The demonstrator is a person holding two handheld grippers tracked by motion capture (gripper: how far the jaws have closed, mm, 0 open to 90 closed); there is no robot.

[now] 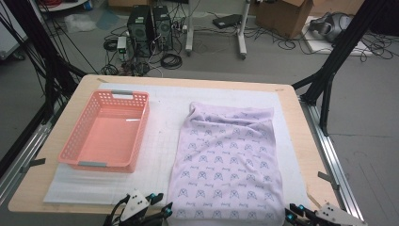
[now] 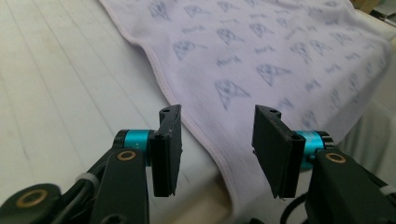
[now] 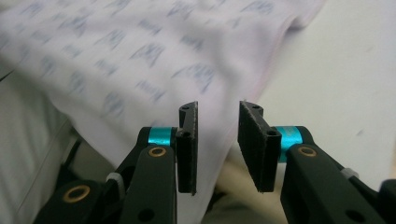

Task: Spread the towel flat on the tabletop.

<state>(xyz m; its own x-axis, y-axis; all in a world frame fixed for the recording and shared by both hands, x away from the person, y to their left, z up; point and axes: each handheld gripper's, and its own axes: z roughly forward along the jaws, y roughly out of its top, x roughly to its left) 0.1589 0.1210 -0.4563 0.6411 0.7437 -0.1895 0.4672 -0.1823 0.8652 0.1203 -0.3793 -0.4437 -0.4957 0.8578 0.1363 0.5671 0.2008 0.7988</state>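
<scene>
Two grippers are being held at the table's (image 1: 188, 81) near edge: the left gripper (image 1: 157, 207) by the near left corner of one lilac patterned towel (image 1: 230, 165), the right gripper (image 1: 294, 215) by its near right corner. One empty pink plastic basket (image 1: 109, 131) is sitting left of the towel on a white mat (image 1: 162, 141); nothing is standing between. Both pairs of jaws are being kept apart, pressing on nothing. The towel's hem (image 2: 205, 140) is lying between and just beyond the left jaws; its right edge (image 3: 219, 140) is passing between the right jaws.
</scene>
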